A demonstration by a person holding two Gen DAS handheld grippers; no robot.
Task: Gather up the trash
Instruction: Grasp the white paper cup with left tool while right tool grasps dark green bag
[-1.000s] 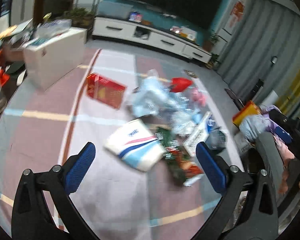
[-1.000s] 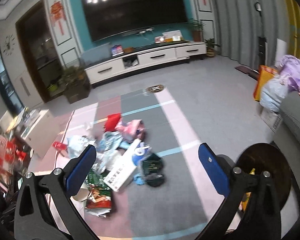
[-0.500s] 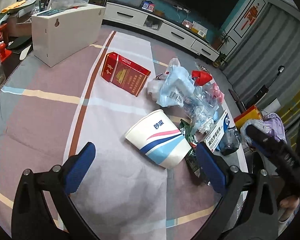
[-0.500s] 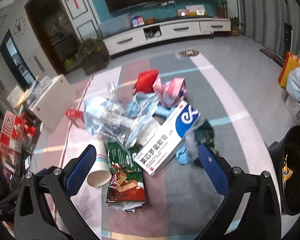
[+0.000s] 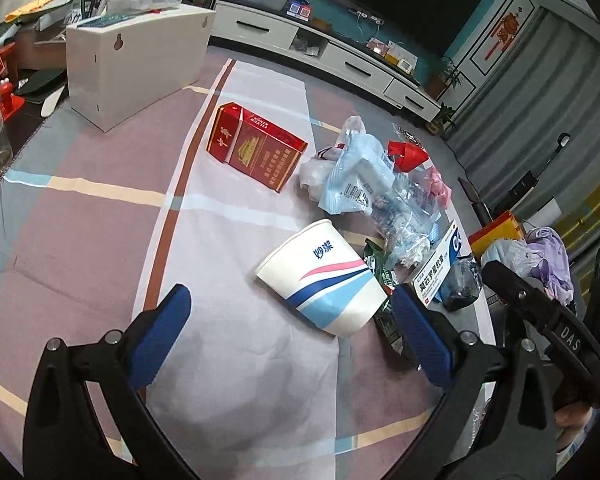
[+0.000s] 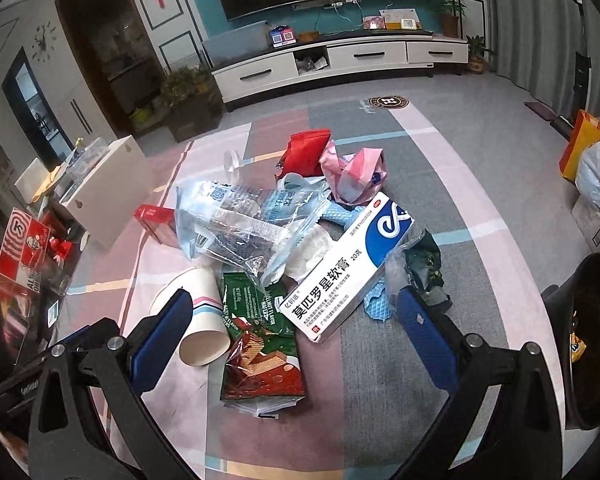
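On the striped cloth of the worktop (image 5: 80, 216) the trash lies heaped: a paper cup (image 5: 320, 278) on its side, a green wafer wrapper (image 6: 260, 344), a white ointment box (image 6: 352, 268) and clear plastic bags (image 6: 240, 224). Both the left tongs (image 5: 288, 340) and right tongs (image 6: 296, 340) hang released and empty above it. The cup may roll or crush if pinched off-centre, and the loose bags could drag neighbours along. Open cloth lies to the left; the worktop's near edge and a dark bin (image 6: 592, 340) sit close on the right.

surface: striped tablecloth (image 5: 100, 216) | on it: paper cup (image 5: 320, 276), red carton (image 5: 256, 152), white box (image 5: 136, 60), wrapper pile (image 6: 268, 232)
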